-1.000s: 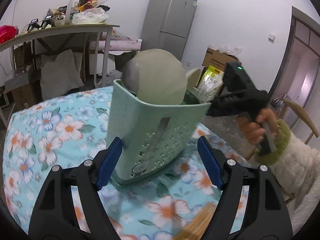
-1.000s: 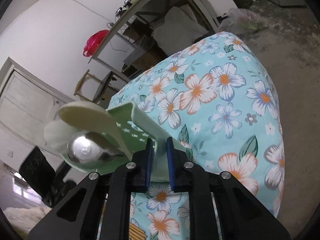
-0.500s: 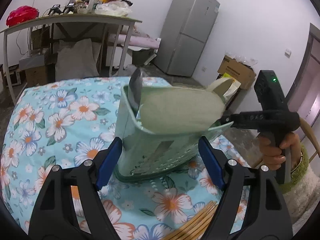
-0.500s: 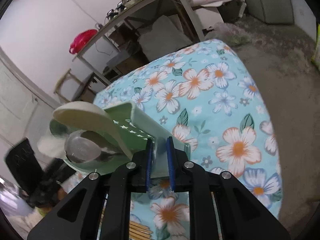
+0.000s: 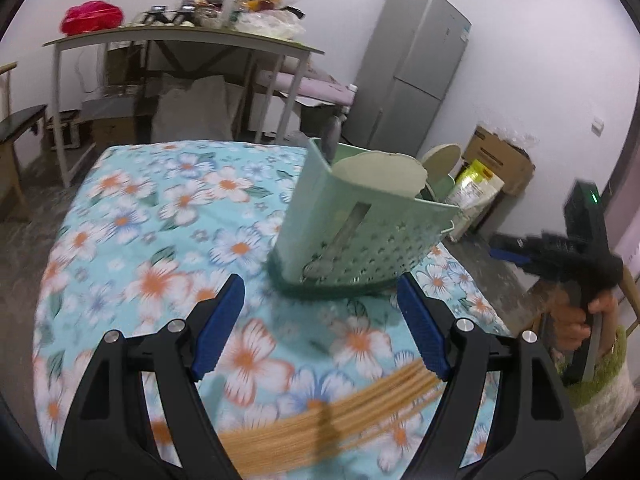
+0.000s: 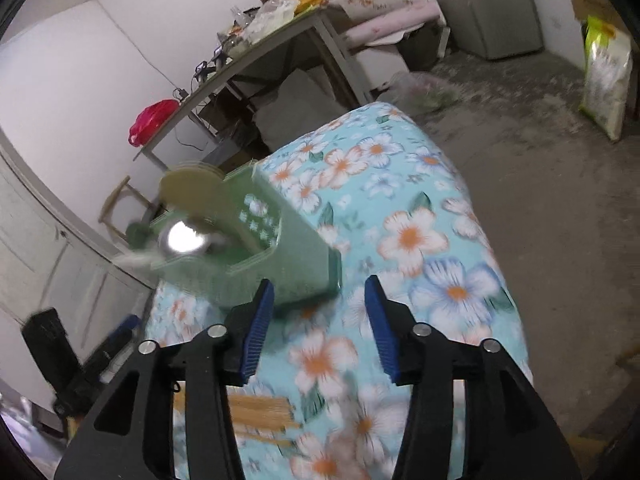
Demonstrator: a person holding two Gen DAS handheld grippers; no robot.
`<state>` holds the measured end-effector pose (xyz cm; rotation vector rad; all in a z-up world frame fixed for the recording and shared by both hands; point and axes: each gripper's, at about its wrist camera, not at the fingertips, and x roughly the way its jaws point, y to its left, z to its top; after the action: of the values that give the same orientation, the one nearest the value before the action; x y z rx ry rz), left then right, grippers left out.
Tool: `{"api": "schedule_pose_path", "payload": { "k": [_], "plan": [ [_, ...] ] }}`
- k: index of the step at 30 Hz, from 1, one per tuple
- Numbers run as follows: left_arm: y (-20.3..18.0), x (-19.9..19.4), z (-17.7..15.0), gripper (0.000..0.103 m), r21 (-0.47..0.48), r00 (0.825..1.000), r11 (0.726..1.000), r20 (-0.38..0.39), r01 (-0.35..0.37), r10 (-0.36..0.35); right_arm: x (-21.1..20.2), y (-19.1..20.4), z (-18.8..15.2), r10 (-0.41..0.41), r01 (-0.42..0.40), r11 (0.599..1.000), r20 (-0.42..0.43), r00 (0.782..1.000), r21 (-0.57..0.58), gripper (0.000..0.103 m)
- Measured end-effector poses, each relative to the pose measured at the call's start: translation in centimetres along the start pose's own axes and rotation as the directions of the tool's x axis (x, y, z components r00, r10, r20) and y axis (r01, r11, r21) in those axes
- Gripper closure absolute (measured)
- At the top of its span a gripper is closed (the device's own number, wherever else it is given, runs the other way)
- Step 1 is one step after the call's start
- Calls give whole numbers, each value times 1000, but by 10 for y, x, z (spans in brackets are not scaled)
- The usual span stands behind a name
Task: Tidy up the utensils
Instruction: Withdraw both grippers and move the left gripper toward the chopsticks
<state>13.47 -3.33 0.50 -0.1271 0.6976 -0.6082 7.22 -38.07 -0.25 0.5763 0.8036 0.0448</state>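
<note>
A pale green perforated utensil holder (image 5: 372, 240) (image 6: 280, 256) stands on the floral tablecloth (image 5: 160, 240). A cream paddle (image 5: 380, 172) (image 6: 192, 186) and a metal ladle (image 6: 182, 236) stick out of it. A bundle of wooden chopsticks (image 5: 320, 420) (image 6: 260, 410) lies on the cloth near my left gripper (image 5: 320, 284), which is open and short of the holder. My right gripper (image 6: 319, 284) has its jaws opening; the holder's near corner sits just ahead of the tips and the pads are off it. In the left wrist view a hand (image 5: 576, 320) holds that gripper right of the holder.
The tablecloth's edge (image 6: 492, 248) drops to bare concrete floor on the right. Behind stand a cluttered side table (image 5: 180, 36) with a red bag (image 5: 92, 16), a grey fridge (image 5: 416, 68), a cardboard box (image 5: 500, 156) and a yellow-green sack (image 6: 604, 76).
My right gripper let go of the holder's rim, spread its jaws and drew back. The left gripper pulled back too, so the holder looks farther off and more of the chopsticks shows.
</note>
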Motion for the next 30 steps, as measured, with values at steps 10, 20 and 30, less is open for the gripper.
{"api": "schedule_pose_path", "payload": {
  "k": [10,20,30],
  "plan": [
    [2,-44,-49,29,-39,992,992,-30,-124,122,-3,58,-106,-140,121,964,-66,988,-237,38],
    [3,-48,-96,37,-166,989,980,-123,-106,86,13,65,-146,-176,137,950,-120,977,-282,38],
    [57,-23,-131,64,-628,981,776,-110,59,-163,23,57,-153,-168,129,961,-147,975,-246,38]
  ]
}}
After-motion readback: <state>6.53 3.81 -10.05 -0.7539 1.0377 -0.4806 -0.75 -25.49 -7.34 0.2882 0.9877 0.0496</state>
